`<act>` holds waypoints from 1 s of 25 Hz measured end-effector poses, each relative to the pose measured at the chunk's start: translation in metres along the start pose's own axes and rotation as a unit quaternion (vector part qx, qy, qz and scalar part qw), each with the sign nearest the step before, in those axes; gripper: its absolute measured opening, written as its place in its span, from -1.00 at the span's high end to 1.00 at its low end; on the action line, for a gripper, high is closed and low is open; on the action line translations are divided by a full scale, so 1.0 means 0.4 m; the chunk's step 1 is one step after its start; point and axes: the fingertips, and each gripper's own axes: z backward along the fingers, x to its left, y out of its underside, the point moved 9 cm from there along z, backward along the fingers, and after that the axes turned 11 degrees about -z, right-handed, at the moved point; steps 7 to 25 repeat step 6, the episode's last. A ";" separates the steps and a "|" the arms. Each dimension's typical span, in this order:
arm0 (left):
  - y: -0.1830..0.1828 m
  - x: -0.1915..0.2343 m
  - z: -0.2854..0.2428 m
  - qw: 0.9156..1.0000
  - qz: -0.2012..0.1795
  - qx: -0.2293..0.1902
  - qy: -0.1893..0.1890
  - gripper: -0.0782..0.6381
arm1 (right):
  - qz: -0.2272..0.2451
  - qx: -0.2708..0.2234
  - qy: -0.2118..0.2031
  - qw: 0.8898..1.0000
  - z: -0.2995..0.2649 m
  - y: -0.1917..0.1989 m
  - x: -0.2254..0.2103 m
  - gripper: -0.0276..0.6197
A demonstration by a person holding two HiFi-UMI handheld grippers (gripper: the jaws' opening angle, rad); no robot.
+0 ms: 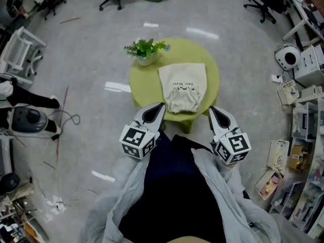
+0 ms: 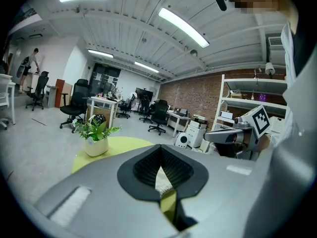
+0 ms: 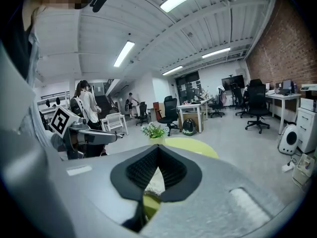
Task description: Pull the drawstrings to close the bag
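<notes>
Both stood clenched with nothing between the jaws: your left claw (image 1: 161, 106) hung by the near edge of the round green surface (image 1: 140, 85), and your right claw (image 1: 211, 109) hung by that edge further right. Between them, a little beyond the tips, the beige drawstring bag (image 1: 183, 84) lay flat on the surface, its gathered mouth toward you. A small potted plant (image 1: 145, 50) stood at the far edge, near the bag.
</notes>
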 end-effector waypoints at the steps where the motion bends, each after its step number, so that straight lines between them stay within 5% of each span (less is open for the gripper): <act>1: 0.001 -0.001 0.000 1.000 0.000 0.000 0.000 0.74 | -0.001 0.001 0.000 1.000 0.000 0.002 -0.001 0.91; 25: 0.008 -0.004 0.000 1.000 0.000 0.005 0.001 0.74 | 0.001 0.008 0.000 1.000 0.002 0.012 -0.002 0.91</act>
